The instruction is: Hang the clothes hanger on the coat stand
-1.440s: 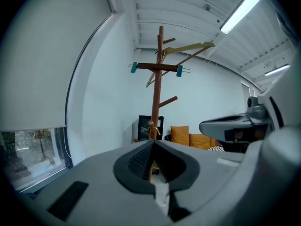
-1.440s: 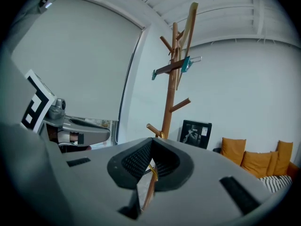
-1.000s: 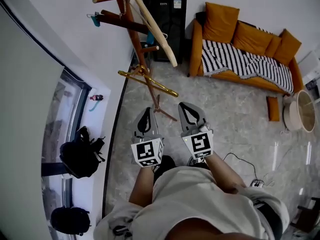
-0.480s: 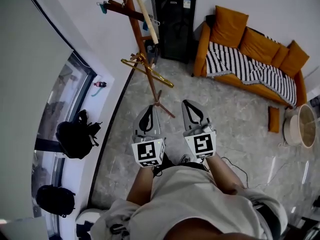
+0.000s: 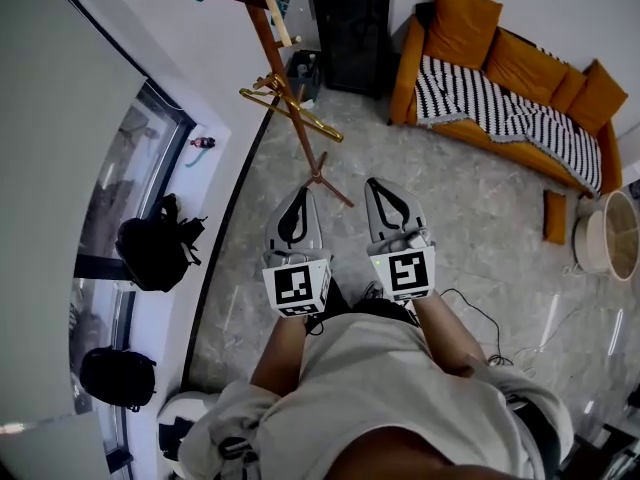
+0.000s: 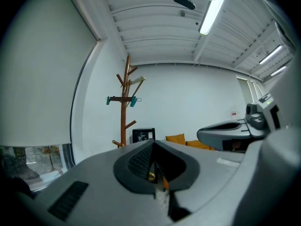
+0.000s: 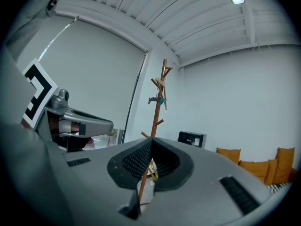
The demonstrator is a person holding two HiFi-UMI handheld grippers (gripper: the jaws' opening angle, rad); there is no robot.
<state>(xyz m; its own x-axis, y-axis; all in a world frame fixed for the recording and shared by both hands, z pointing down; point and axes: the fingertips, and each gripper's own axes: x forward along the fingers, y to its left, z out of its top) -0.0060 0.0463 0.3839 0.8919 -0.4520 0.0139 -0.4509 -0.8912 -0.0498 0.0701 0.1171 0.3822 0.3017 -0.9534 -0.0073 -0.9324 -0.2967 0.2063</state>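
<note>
The left gripper (image 5: 298, 194) and right gripper (image 5: 377, 187) are clenched empty, side by side. A golden metal clothes hanger (image 5: 318, 127) hangs on the brown wooden coat stand (image 5: 274, 50) near the grey marble floor's (image 5: 470, 218) left edge.

Grey marble-tile floor (image 5: 470, 218). Standing on it: coat stand (image 5: 316, 168) near the wall, black cabinet (image 5: 350, 18), orange sofa (image 5: 500, 88). Loose orange cushion (image 5: 556, 216) beside a round basket (image 5: 608, 236). Black cable (image 5: 480, 313) trails across the tiles.
</note>
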